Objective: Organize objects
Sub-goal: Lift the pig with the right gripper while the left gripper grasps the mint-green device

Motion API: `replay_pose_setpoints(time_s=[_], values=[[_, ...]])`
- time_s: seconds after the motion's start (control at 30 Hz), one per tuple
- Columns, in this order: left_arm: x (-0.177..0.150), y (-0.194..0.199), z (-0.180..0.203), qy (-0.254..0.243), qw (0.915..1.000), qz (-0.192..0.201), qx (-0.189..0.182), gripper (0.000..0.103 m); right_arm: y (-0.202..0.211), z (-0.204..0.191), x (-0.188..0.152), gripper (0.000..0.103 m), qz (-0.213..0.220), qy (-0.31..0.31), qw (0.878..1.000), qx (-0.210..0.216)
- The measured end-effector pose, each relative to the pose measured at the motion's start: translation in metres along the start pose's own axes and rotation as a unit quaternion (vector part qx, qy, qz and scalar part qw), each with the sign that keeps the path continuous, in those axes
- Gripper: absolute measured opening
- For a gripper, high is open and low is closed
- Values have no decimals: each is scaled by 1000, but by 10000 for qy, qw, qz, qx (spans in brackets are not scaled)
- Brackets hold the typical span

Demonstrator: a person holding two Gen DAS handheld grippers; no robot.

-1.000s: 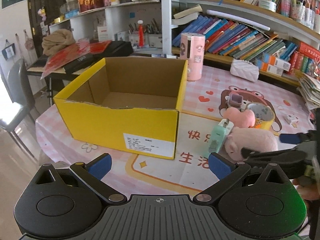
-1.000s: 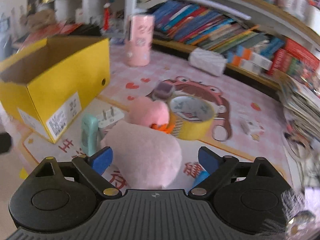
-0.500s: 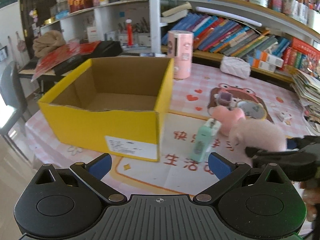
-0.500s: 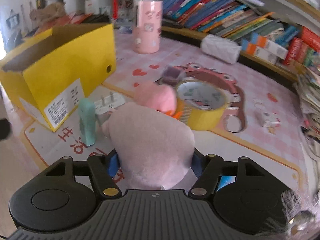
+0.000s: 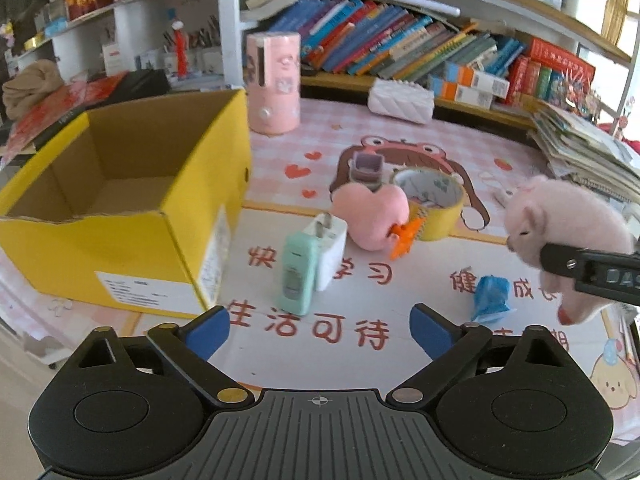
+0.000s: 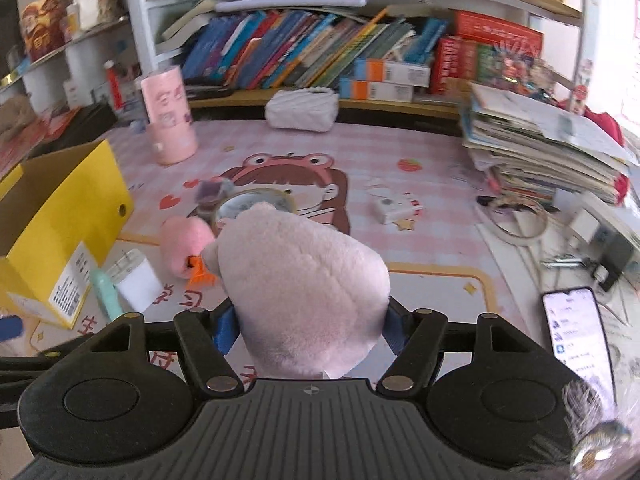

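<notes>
My right gripper (image 6: 308, 328) is shut on a pale pink plush pig (image 6: 304, 280) and holds it above the table; the pig also shows in the left wrist view (image 5: 560, 224), clamped by the black finger (image 5: 592, 268). My left gripper (image 5: 320, 328) is open and empty, low over the table's front. An open yellow cardboard box (image 5: 132, 216) stands at the left with nothing showing inside. Before it lie a mint green device (image 5: 296, 276), a white plug (image 5: 330, 248), a pink heart cushion (image 5: 370, 216), an orange clip (image 5: 404, 238), a tape roll (image 5: 434, 204) and a blue wrapper (image 5: 490, 294).
A pink cylinder container (image 5: 274, 80) and a white quilted pouch (image 5: 400, 98) stand at the back by the bookshelves (image 5: 400, 48). A stack of papers (image 6: 540, 144), a phone (image 6: 576, 328) and cables lie at the right. A small white toy (image 6: 394, 206) lies mid-table.
My right gripper closed on the plush pig and lifted it off the table, uncovering the blue wrapper. My left gripper swung right, so the box sits further left in its view.
</notes>
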State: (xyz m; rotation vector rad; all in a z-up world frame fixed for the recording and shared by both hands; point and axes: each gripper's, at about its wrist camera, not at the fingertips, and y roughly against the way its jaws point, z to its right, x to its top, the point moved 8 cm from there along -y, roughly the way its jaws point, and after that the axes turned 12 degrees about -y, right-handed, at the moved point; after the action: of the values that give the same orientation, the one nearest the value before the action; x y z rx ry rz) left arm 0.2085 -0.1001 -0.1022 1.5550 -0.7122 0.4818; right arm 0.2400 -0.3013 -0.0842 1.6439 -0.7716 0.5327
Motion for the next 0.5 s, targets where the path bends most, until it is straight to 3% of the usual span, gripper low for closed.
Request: replay_pose_setpoints(time_s=[0.13,0.27,0.4,0.5], values=[[3,-14,1,-79,9998,-28,165,83,5,3,0,66,124,1,9999,-37],[10,-32,-4,-84,9992,-39,400,63,5,0,-2,66,115,132,9998,39],[12,-54,-5,-464,9966,-194,651,48,2,-2,-1,66,123,283,9995,104],[12,-65,-6,-476,9963,-310,641,37,-1,0,1,66,103,305,9994,97]])
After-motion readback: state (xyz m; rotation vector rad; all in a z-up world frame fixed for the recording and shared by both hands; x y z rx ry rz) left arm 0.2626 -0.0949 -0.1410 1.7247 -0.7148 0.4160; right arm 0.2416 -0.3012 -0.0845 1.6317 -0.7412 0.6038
